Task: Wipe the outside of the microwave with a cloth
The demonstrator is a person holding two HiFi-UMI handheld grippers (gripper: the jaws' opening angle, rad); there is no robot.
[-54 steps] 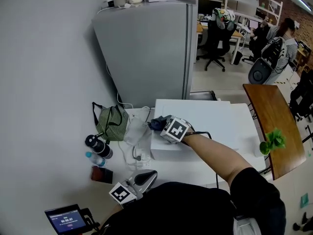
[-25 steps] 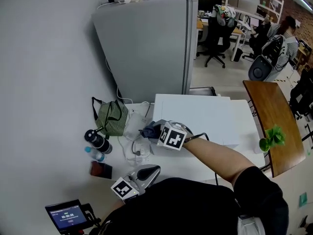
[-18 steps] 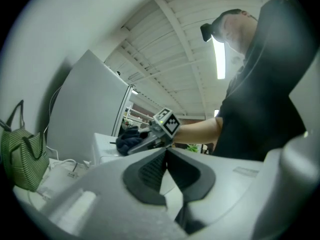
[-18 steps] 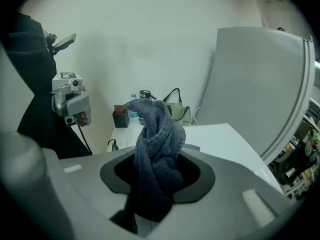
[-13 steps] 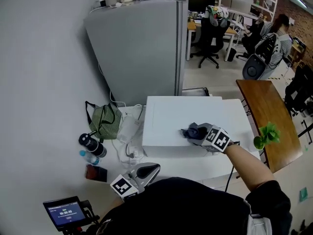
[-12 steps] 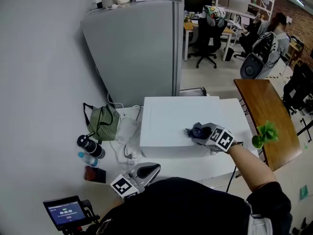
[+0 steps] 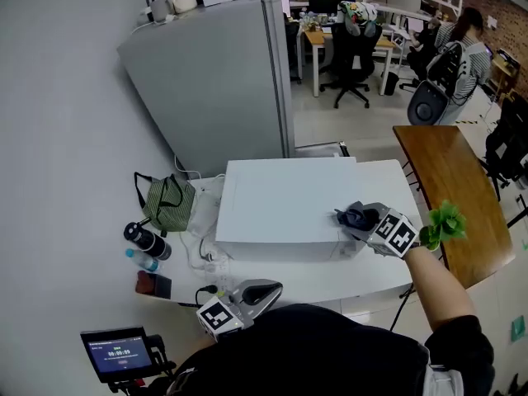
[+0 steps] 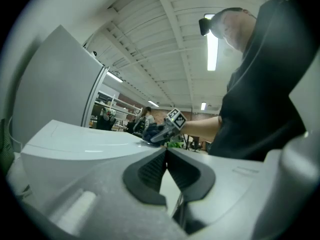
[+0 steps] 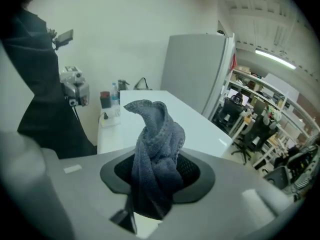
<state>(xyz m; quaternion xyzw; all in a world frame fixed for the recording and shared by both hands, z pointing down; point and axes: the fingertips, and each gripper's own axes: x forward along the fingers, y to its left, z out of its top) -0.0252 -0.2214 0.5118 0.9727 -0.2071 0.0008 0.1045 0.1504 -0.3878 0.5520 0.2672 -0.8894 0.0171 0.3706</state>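
The white microwave (image 7: 280,205) stands on the white table, its flat top facing the head view. My right gripper (image 7: 364,221) rests at the top's right front edge, shut on a crumpled dark grey-blue cloth (image 7: 354,216). In the right gripper view the cloth (image 9: 154,144) bunches up between the black pads (image 9: 192,171), with the microwave top (image 9: 170,111) stretching away behind it. My left gripper (image 7: 271,289) hangs low in front of the table, shut and holding nothing. In the left gripper view its jaws (image 8: 166,159) meet; beyond them are the microwave (image 8: 75,144) and the cloth (image 8: 150,132).
A tall grey fridge (image 7: 214,81) stands behind the microwave. Left of the microwave lie a green bag (image 7: 165,205), bottles (image 7: 142,242) and cables. A wooden table (image 7: 450,180) with a green plant (image 7: 444,221) is to the right. A small screen (image 7: 120,355) sits bottom left.
My right gripper has swept the cloth across the microwave top from its left front corner to the right front edge. The left gripper has drifted slightly right in the head view.
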